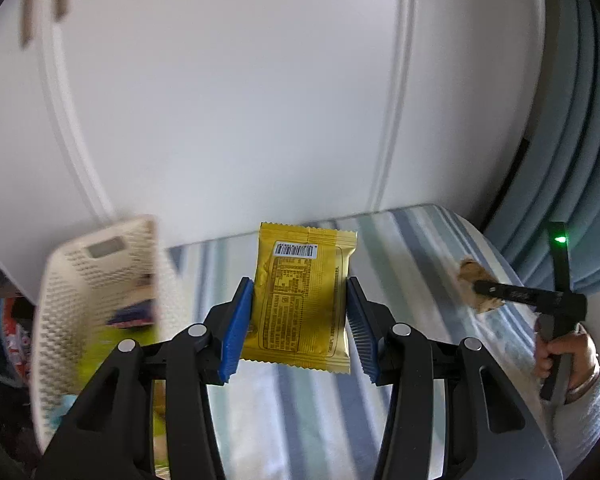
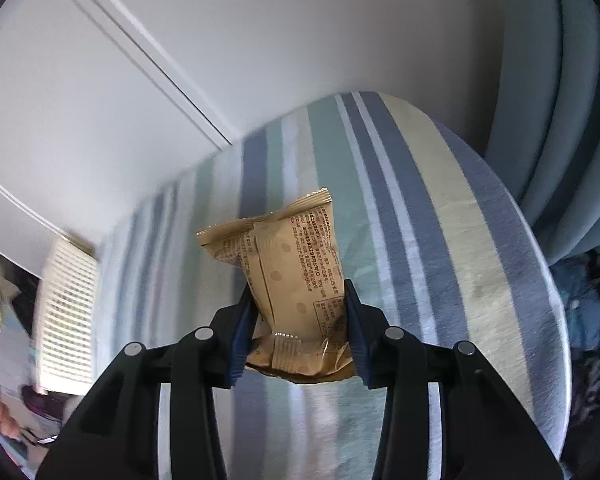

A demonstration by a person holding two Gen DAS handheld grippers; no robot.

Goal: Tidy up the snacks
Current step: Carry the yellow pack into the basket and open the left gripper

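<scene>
left gripper (image 1: 300,320): jaws clamped on yellow foil snack packet (image 1: 302,300), barcode up, print unreadable | right gripper (image 2: 298,328): jaws clamped on tan dotted snack packet (image 2: 292,280), print unreadable

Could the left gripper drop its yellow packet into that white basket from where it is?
Probably yes. The left gripper holds the yellow packet above the striped cloth, and the basket sits close on its left, open side showing, with nothing between them. The basket is blurred, so its exact position is uncertain.
</scene>
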